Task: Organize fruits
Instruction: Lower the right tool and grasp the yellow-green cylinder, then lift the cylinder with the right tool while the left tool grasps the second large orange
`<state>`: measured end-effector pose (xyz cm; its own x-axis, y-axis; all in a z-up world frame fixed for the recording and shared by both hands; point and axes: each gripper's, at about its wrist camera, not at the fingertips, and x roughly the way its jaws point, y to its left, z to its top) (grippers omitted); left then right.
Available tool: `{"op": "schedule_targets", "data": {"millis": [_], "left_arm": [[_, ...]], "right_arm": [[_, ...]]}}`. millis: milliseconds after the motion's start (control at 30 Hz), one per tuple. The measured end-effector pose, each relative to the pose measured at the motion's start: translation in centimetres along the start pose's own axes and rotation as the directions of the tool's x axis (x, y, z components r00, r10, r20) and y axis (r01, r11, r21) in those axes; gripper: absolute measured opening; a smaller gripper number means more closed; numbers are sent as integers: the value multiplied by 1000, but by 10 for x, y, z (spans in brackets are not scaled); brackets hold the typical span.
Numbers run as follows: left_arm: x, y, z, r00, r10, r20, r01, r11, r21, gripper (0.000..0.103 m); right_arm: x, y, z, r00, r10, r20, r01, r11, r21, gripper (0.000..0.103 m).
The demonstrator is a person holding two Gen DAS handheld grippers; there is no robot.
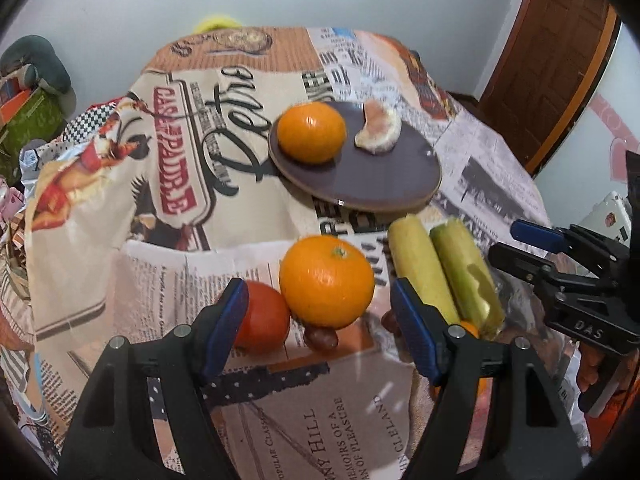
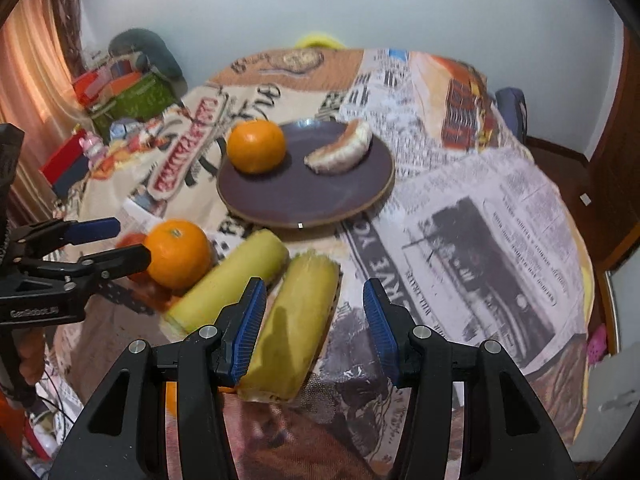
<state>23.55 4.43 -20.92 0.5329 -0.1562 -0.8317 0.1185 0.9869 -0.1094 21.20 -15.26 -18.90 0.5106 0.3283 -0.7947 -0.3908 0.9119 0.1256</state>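
Note:
A dark round plate holds an orange and a peeled citrus segment. In front of it on the tablecloth lie a second orange, a red tomato, some dark grapes and two yellow-green corn cobs. My left gripper is open and empty, its jaws either side of the near orange. My right gripper is open and empty over the right cob; it also shows in the left wrist view.
The table wears a printed newspaper-pattern cloth. Boxes and clutter stand beyond its left side. A wooden door is at the right. The left gripper shows at the left edge of the right wrist view.

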Motion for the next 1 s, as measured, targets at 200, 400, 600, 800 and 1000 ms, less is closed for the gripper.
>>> {"op": "schedule_targets", "data": {"millis": [200, 400, 600, 800, 1000], "left_arm": [[12, -5, 1, 1000, 19, -5, -18, 999, 32, 73], [24, -11, 8, 999, 41, -9, -41, 997, 67, 73], [35, -12, 13, 999, 50, -15, -48, 995, 90, 73], [46, -18, 15, 997, 79, -21, -75, 987, 145, 74], [49, -14, 17, 999, 37, -32, -33, 991, 133, 64]], "right_arm": [[28, 5, -5, 997, 29, -76, -29, 1000, -9, 47], [39, -1, -9, 993, 68, -97, -67, 998, 12, 46], [31, -18, -10, 993, 72, -95, -71, 997, 18, 37], [33, -37, -9, 993, 59, -99, -54, 997, 52, 37], [34, -40, -5, 993, 77, -84, -71, 995, 75, 37]]}}
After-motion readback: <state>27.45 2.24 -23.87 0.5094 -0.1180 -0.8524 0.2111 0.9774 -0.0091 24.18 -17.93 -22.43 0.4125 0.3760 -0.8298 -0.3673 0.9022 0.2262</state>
